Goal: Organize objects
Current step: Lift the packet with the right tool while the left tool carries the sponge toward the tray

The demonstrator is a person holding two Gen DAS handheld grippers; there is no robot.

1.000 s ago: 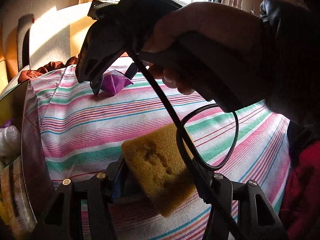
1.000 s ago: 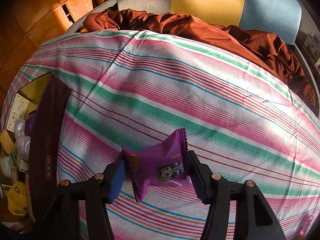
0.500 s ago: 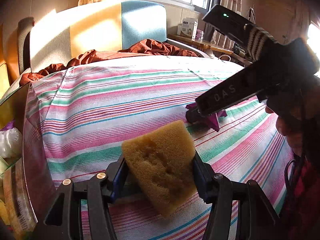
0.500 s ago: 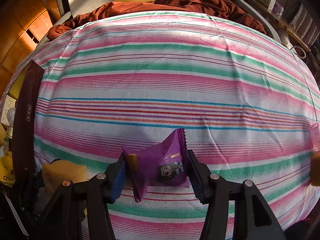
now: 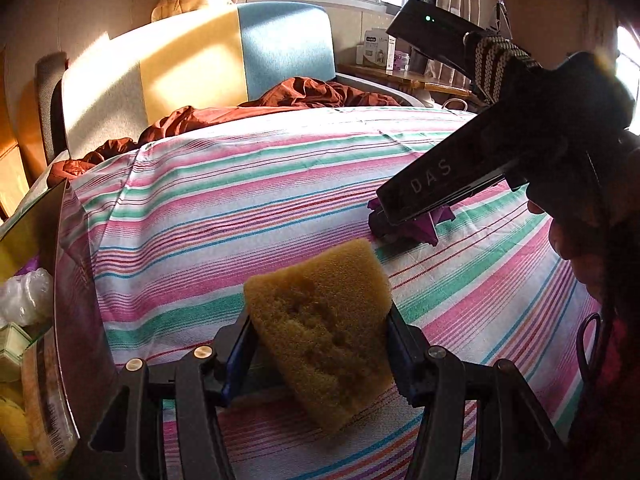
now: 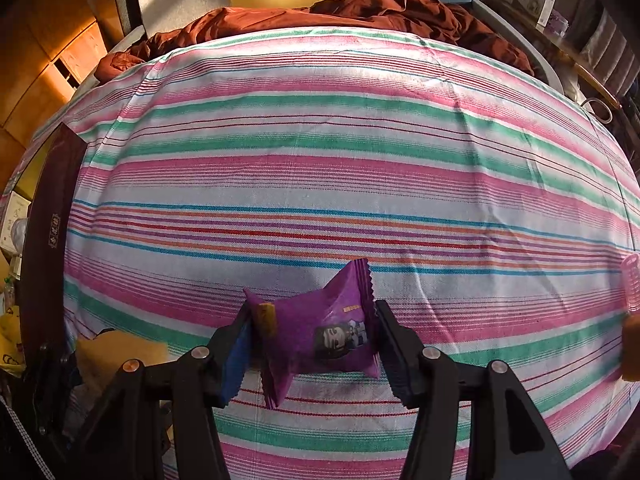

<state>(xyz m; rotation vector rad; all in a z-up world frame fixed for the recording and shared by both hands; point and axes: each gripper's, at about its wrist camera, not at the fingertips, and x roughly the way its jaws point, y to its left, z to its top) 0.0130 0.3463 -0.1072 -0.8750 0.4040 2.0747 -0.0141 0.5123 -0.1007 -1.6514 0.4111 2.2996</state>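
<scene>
A yellow sponge point(image 5: 320, 328) is pinched between the fingers of my left gripper point(image 5: 316, 340), held tilted just above the striped sheet point(image 5: 240, 200). My right gripper point(image 6: 312, 332) points steeply down with a purple snack packet point(image 6: 320, 332) between its pads, low on the sheet. Its jaws are starting to open, though both pads still touch the packet. In the left wrist view the right gripper point(image 5: 400, 228) stands beyond the sponge to the right, the packet point(image 5: 424, 228) peeking out under it. The right wrist view shows the sponge point(image 6: 120, 356) at the lower left.
A dark open box point(image 5: 76, 300) with bagged and boxed items stands along the sheet's left edge. A rumpled brown blanket point(image 5: 304, 96) lies at the far end. A pink ribbed roller point(image 6: 632, 284) and an orange item point(image 6: 630, 352) sit at the right edge.
My right gripper carried the purple packet from the far left of the sheet, near the box, across to the right side and lowered it. The left gripper and sponge stayed put.
</scene>
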